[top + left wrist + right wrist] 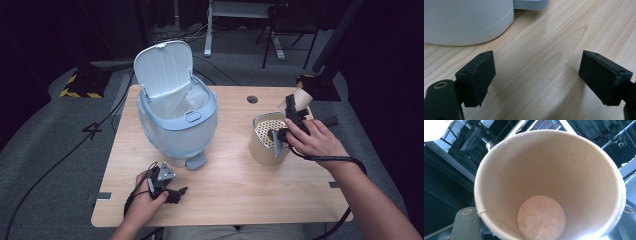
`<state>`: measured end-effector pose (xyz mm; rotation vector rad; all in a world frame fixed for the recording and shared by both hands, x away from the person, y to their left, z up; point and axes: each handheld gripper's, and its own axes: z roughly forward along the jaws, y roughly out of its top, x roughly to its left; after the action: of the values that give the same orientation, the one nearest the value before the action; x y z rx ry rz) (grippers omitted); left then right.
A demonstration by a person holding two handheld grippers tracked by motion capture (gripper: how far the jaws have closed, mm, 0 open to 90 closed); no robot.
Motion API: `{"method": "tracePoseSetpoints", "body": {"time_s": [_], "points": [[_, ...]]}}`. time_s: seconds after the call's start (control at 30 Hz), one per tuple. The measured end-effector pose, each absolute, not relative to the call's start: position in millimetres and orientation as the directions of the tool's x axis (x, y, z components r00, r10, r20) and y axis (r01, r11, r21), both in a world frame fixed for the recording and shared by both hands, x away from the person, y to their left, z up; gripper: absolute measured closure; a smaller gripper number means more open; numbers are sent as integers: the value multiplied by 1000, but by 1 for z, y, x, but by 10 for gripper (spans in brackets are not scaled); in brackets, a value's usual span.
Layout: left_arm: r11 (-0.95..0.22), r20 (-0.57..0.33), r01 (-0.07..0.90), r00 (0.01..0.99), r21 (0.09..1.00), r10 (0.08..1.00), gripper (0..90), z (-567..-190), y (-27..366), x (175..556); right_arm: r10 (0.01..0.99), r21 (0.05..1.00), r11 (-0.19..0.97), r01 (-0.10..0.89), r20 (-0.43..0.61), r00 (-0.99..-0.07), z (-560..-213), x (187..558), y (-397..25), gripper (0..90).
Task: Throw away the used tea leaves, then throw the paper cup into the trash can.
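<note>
My right gripper (294,111) is shut on a brown paper cup (303,96), held tilted over the far rim of a tan cylindrical container (260,149) with a white perforated strainer (266,130) inside. In the right gripper view the paper cup (549,177) faces me mouth-first and looks empty, with a slight wet sheen at its bottom. My left gripper (172,192) rests low on the wooden table (235,185) near the front edge. It is open with nothing between its jaws, as the left gripper (536,80) shows in its own view.
A light-blue pedal bin (177,130) stands at the table's left with its lid (164,67) raised and a clear bag inside. Its pedal (196,161) points toward my left gripper. The bin's base (466,20) is just ahead of the left jaws. A cable hole (252,99) sits near the far edge.
</note>
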<state>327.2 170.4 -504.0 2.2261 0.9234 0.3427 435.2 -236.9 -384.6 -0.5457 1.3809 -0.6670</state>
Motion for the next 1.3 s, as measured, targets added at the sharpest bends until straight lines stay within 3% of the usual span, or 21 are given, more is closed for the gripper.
{"method": "tracePoseSetpoints", "body": {"time_s": [0.2, 0.43, 0.57, 0.7, 0.8, 0.9, 1.03, 1.17, 1.3], "points": [[-507, -20, 519, 712, 688, 702, 144, -504, 170, 327, -723, -716, 690, 105, -687, 66, -386, 435, -236, 294], [-507, -20, 519, 712, 688, 702, 144, -504, 170, 327, -631, -629, 774, 71, -776, 9, -382, 436, -237, 291], [-507, -21, 519, 712, 688, 701, 145, -504, 170, 327, -277, -281, 960, 10, -950, -143, -368, 439, -243, 287], [-510, -21, 517, 716, 687, 698, 139, -504, 170, 329, 112, 100, 993, 57, -954, -277, -353, 439, -254, 285], [-514, -22, 517, 720, 685, 694, 124, -504, 168, 332, 355, 333, 935, 124, -875, -330, -342, 439, -265, 283], [-515, -21, 515, 721, 685, 693, 119, -504, 168, 332, 571, 540, 819, 193, -732, -373, -334, 440, -277, 282], [-515, -23, 515, 722, 685, 692, 119, -504, 168, 332, 757, 767, 596, 236, -439, -484, -326, 440, -294, 280], [-523, -16, 513, 724, 681, 689, 108, -504, 167, 334, 843, 869, 378, 321, -179, -507, -320, 442, -308, 279], [-521, -18, 513, 723, 682, 690, 105, -504, 167, 334, 857, 892, 273, 360, -56, -512, -315, 442, -317, 280]]}}
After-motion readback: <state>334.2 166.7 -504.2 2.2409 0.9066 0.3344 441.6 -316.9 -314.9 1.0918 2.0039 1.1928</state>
